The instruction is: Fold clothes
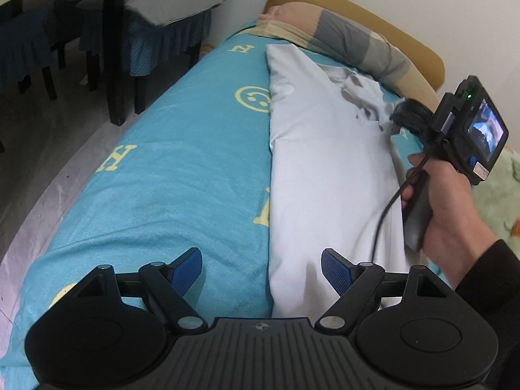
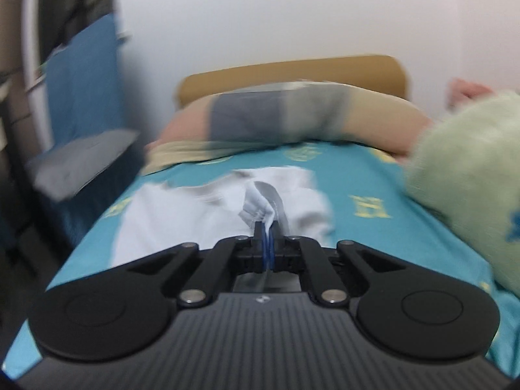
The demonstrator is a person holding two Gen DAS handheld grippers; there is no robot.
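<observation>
- Left wrist view: chairs [image 1: 143,22] on the floor at left, beside the bed.
- Turquoise sheet [image 1: 182,162] covers the bed.
- Left gripper [image 1: 261,268]: fingers spread apart, holding nothing, above the sheet and shirt edge.
- White shirt [image 1: 328,162]: lying on the sheet, right of centre.
- Striped pillow [image 1: 344,35] at the headboard.
- Right hand [image 1: 445,208] holds the right gripper [image 2: 267,227]: fingers pressed together, pinching shirt fabric.

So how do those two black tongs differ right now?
The left tongs stand wide open and empty, hovering where the pale white garment meets the turquoise bedsheet with yellow prints. The right tongs are pinched shut on a bunched bit of that garment. Their view is blurred; the left view is sharp. Both have blue ribbed pads and black linkage arms.
</observation>
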